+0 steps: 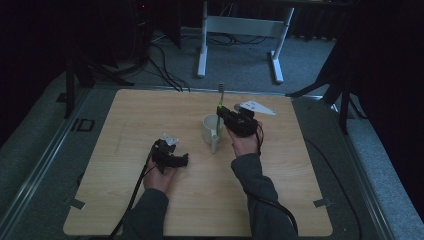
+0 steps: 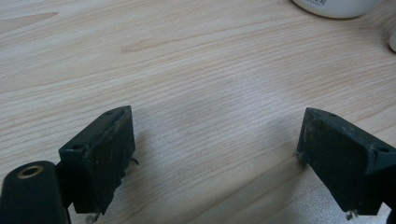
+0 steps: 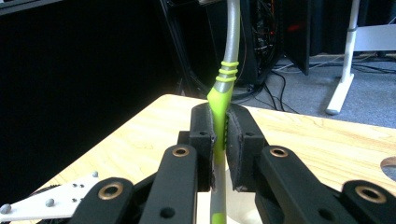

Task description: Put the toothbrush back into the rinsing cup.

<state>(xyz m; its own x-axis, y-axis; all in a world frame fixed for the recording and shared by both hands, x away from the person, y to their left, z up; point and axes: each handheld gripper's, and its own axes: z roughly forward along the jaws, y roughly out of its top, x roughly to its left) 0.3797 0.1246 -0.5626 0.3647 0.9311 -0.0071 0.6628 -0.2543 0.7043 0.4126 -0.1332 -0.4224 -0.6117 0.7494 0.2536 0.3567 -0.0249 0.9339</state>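
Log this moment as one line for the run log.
right gripper: shut on toothbrush, upright over white mug | left gripper: open, nothing between jaws, low over table

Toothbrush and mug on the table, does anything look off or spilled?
Nothing stands out. The toothbrush stands upright, clamped in the right tongs above the white mug, which sits upright on the table. No spill or damage is visible.
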